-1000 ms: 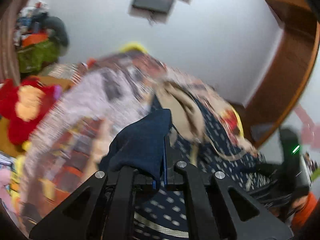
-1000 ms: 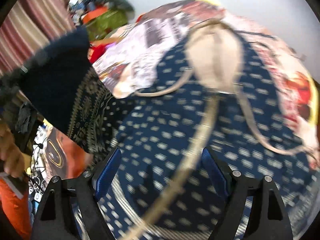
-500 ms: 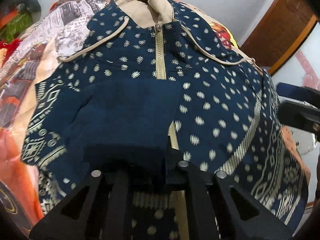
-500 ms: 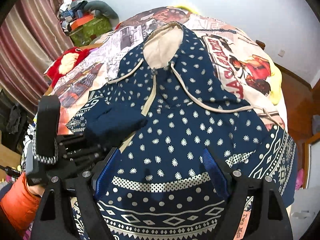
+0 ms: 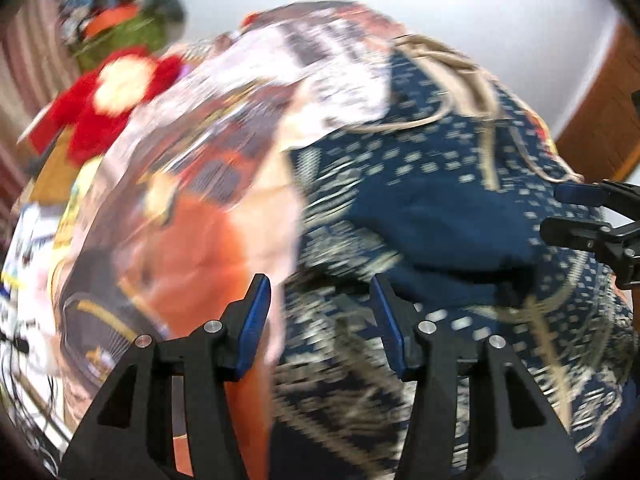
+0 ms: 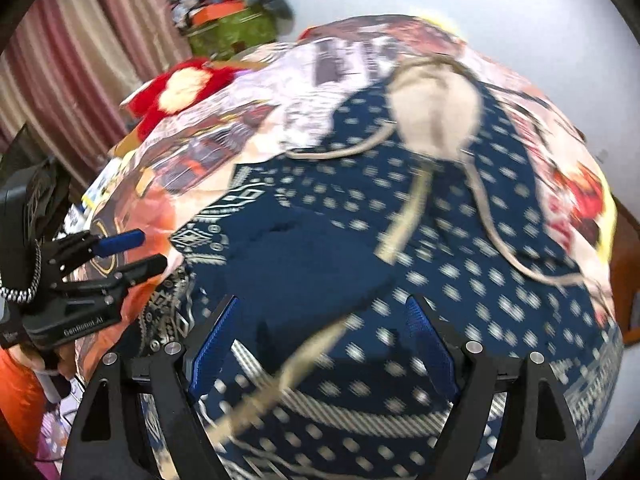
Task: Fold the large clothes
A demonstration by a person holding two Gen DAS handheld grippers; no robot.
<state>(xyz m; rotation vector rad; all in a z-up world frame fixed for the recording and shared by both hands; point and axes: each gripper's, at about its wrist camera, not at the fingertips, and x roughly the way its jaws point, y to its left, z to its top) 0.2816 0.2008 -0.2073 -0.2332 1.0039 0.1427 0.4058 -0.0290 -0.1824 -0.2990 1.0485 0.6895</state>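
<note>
A printed bedspread (image 6: 248,128) covers the bed; on it, front up, lies the navy patterned hoodie (image 6: 500,240), its tan-lined hood (image 6: 436,116) toward the far wall, tan zip (image 6: 404,216) down the middle. One sleeve (image 6: 304,256) already lies folded in across the chest, plain navy cuff near the zip. Both views are motion-blurred.

Left gripper (image 5: 320,312) hangs over the hoodie's left edge, jaws opening w/ nothing pinched between the blue pads (image 5: 252,328); the cloth below lies clear of them. Right gripper (image 6: 320,340) hovers over the lower front, fingers spread wide, gripping nothing, zip running between them.

Judgement: the sleeve fold on this side looks laid; next likely the other sleeve or the side panel. To do it well: let the sleeve settle flat before pulling off, pinch only one layer at the seam, and keep the drawcords (image 6: 520,256) out of the fold.

Containers: a green bin or bag (image 6: 236,30) by the far wall, heaped w/ bright items too blurred to name. A red plush toy (image 6: 180,88) lies beside the bed.
</note>
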